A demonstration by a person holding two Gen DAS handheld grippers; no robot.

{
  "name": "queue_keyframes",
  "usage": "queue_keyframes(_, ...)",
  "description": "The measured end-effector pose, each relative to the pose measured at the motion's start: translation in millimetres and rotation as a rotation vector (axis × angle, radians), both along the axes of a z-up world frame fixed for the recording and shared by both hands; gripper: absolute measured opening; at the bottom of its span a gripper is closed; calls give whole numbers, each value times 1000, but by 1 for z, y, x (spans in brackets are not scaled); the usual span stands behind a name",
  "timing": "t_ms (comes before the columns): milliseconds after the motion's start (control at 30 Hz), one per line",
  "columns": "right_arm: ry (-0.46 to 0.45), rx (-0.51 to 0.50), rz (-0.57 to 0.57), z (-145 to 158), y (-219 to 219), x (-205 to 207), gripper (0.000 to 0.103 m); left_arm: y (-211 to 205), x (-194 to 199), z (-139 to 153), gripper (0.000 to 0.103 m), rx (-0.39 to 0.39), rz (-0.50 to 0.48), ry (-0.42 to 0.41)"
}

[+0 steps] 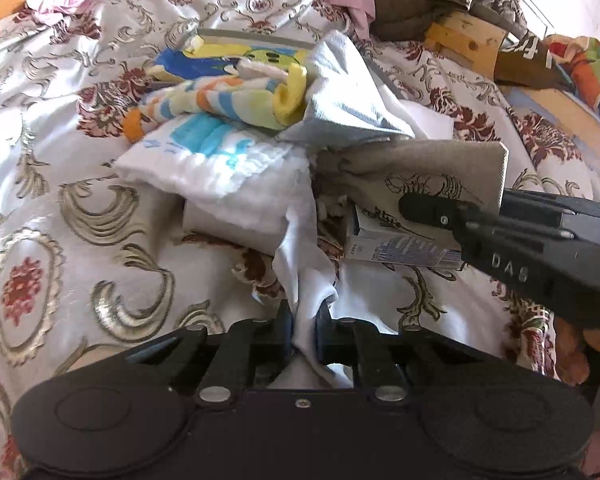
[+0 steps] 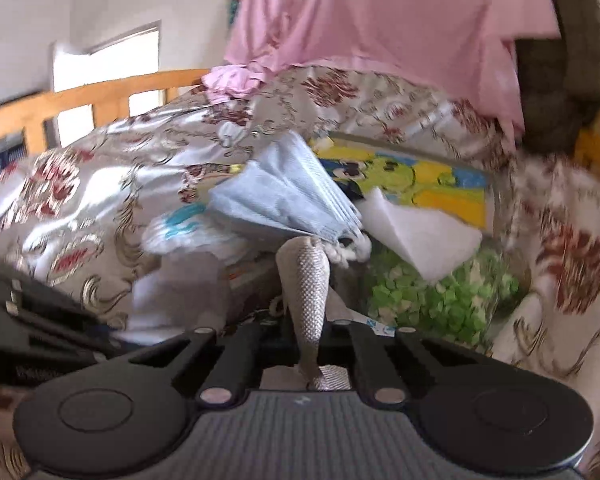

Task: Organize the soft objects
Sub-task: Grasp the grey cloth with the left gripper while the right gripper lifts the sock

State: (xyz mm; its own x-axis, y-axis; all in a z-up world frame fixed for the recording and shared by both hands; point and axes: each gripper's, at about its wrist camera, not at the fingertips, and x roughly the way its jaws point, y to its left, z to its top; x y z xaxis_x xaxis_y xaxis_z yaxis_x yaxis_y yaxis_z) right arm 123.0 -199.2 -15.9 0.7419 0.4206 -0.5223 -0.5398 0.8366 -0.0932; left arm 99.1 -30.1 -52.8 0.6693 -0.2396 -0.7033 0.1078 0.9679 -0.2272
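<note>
My left gripper (image 1: 304,320) pinches white cloth (image 1: 300,276); my right gripper (image 2: 308,332) pinches beige fabric (image 2: 306,288). Floral bedspread (image 1: 60,184) beneath; wooden bedframe (image 2: 100,96), white wall (image 2: 28,20) beyond.

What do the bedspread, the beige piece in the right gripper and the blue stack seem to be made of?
Bedspread: probably satin-like brocade, because it shines and carries woven scrolls. Beige piece: coarse woven cloth, perhaps linen or canvas; its grid weave shows. Blue stack: likely non-woven face masks, matte and pleated.
</note>
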Motion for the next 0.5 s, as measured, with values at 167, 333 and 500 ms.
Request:
queue_keyframes(167, -164, -103, 71, 10, 18, -39, 4, 14, -19, 14, 11, -1, 10, -48)
queue_keyframes(333, -326, -150, 107, 20, 34, -70, 4, 27, -34, 33, 10, -39, 27, -114)
queue_keyframes(500, -443, -174, 79, 24, 42, -82, 4, 33, -41, 54, 10, -46, 38, -195)
